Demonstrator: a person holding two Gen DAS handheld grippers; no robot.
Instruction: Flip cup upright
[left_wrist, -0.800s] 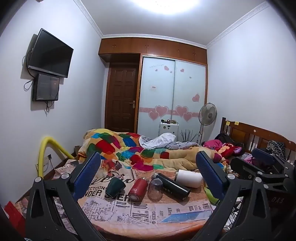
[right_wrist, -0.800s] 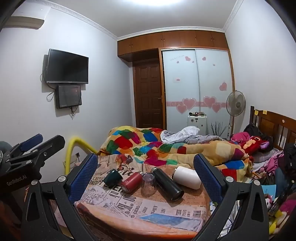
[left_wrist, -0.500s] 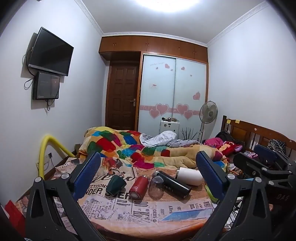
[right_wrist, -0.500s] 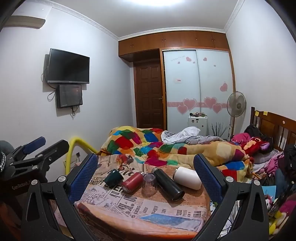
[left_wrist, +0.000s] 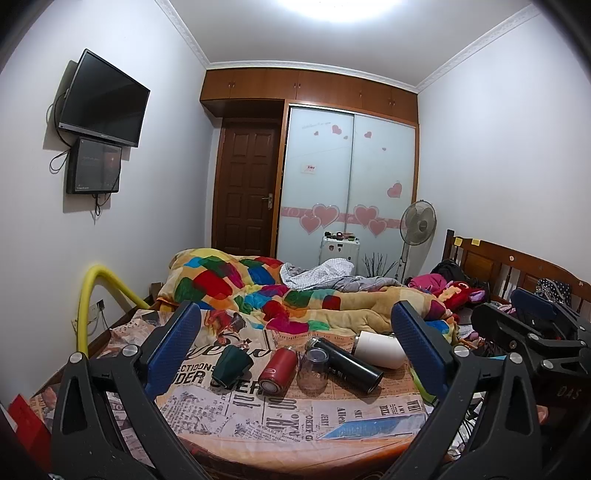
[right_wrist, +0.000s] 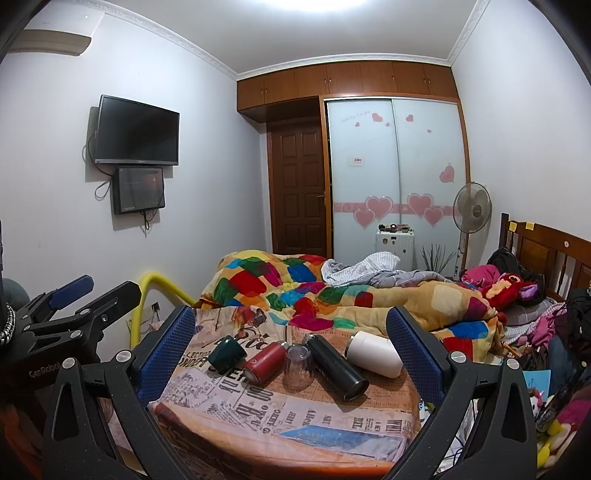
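Several cups lie in a row on a newsprint-patterned cloth over a round table (left_wrist: 258, 424) (right_wrist: 295, 417). From left: a dark green cup (left_wrist: 232, 363) (right_wrist: 226, 354) on its side, a red cup (left_wrist: 277, 374) (right_wrist: 264, 363) on its side, a clear glass (left_wrist: 314, 371) (right_wrist: 298, 365) standing upside down, a black flask (left_wrist: 349, 363) (right_wrist: 336, 365) on its side, a white cup (left_wrist: 378, 354) (right_wrist: 375, 352) on its side. My left gripper (left_wrist: 295, 350) and right gripper (right_wrist: 291, 350) are open and empty, held back from the cups.
A bed with a colourful quilt (left_wrist: 258, 288) lies behind the table. A yellow curved tube (left_wrist: 92, 291) stands at the left. A wooden headboard (left_wrist: 517, 269) and piled clothes are at the right. A fan (right_wrist: 472, 210) stands by the wardrobe.
Both views have shifted slightly; the cups sit a little lower and closer in the left wrist view. No cup has moved. Both grippers stay open.
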